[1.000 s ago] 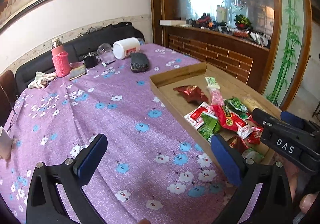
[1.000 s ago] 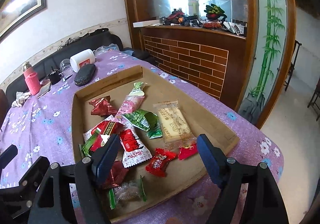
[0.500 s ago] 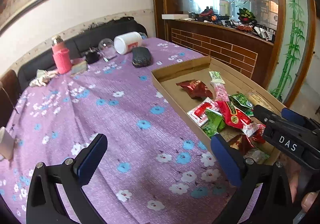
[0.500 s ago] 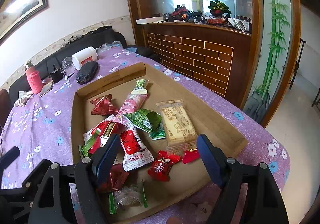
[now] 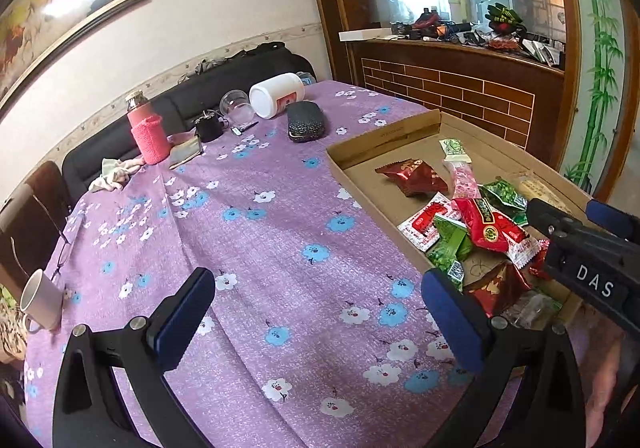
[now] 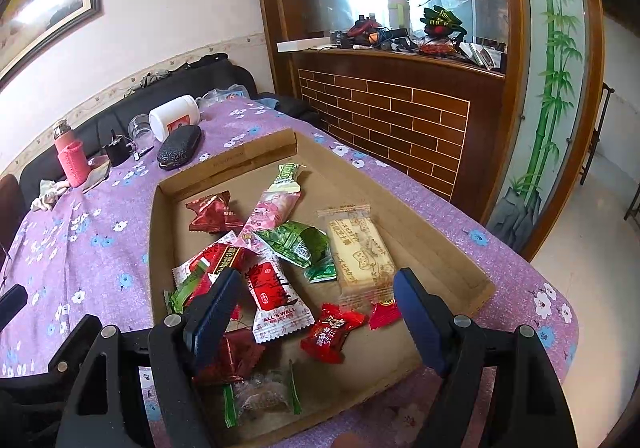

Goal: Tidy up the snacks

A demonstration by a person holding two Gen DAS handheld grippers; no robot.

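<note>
A shallow cardboard tray [image 6: 436, 244] lies on the purple flowered tablecloth and holds several wrapped snacks: a dark red packet [image 6: 214, 213], a pink bar [image 6: 272, 208], green packets [image 6: 296, 244], a pale biscuit pack [image 6: 360, 248], a white and red packet [image 6: 276, 300] and small red candies [image 6: 332, 332]. My right gripper [image 6: 316, 320] is open and empty, hovering over the tray's near end. My left gripper [image 5: 320, 328] is open and empty over bare cloth, left of the tray [image 5: 404, 128]. The right gripper's body [image 5: 584, 248] shows at the left view's right edge.
At the table's far end stand a pink bottle [image 5: 148, 128], a white jar on its side [image 5: 276, 94], a clear cup [image 5: 236, 108], a black case [image 5: 306, 120] and a small dark cup [image 5: 208, 128]. A white mug [image 5: 40, 300] sits at the left edge. A brick counter [image 6: 400, 120] is behind.
Both grippers have drawn slightly back and up, so the tray and table appear a little farther away. Both stay open and empty; no snack has moved.
</note>
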